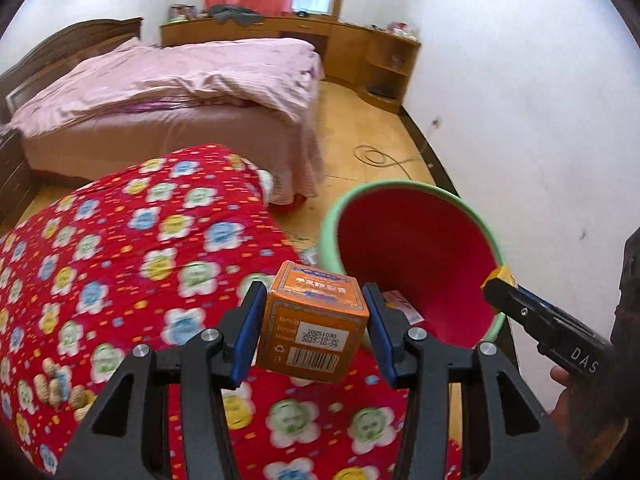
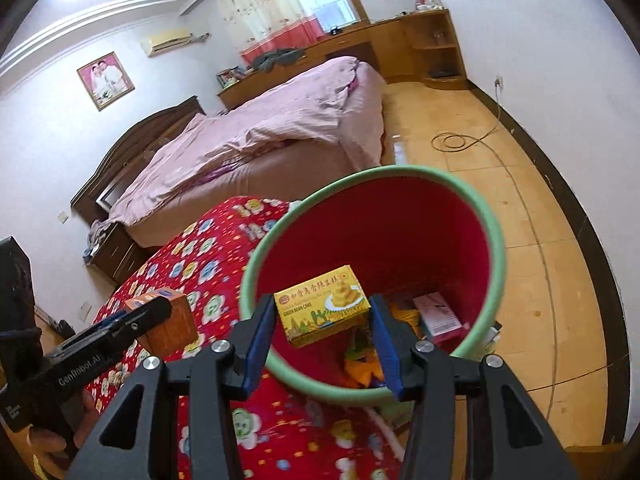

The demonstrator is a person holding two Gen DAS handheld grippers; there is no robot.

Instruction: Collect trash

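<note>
Each claw grips a box (orange, yellow) by the bin.

Bin mouth open, unobstructed; red quilt crowds its left side.

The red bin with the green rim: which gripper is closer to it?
Right. The right gripper holds its yellow box over the bin mouth; the left gripper, with an orange box, is beside it above the red quilt.

Wrist views, shared bin close below
</note>
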